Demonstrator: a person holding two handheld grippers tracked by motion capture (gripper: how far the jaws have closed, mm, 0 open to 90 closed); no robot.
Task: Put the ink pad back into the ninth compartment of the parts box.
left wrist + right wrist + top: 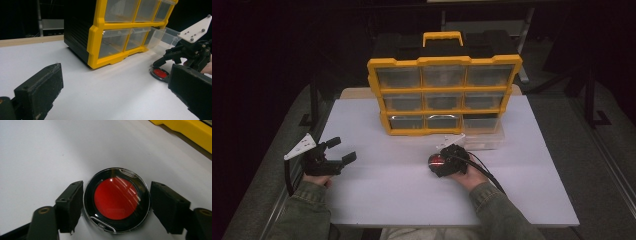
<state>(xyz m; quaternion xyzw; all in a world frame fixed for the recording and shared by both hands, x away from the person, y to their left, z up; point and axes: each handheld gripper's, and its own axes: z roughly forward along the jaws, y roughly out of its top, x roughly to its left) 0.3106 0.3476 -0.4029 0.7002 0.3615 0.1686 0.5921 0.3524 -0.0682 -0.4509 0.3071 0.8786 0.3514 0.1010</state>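
A: What containers stand on the table (pixel 377 195)?

B: A yellow-framed organizer (pixel 444 95) with three rows of clear drawers sits in the upper middle of the high view. The lower right drawer (pixel 163 38) is pulled out, as the left gripper view shows at its upper right. That drawer looks bare inside, though glare on the clear plastic makes it hard to be sure. Something pale shows in the two lower left drawers in the high view, too small to identify.

A: And the round case?

B: The round case (pixel 117 199), a clear-lidded disc with a black ring and a red centre, lies flat on the table at the lower middle of the right gripper view. In the high view it is just below and in front of the pulled-out drawer.

A: How do the fingers stand to it?

B: The right gripper (pixel 117 206) has a black jaw on each side of the case. The left-hand jaw touches its rim; the right-hand one sits at the rim, a sliver of table possibly between. The jaws are drawn in narrow around it.

A: The other gripper?

B: The left gripper (pixel 337 150) is at the lower left of the high view, jaws spread wide with nothing between them, well apart from the case.

A: Anything cut off?

B: The jaw tips in the left gripper view run off the lower edge.
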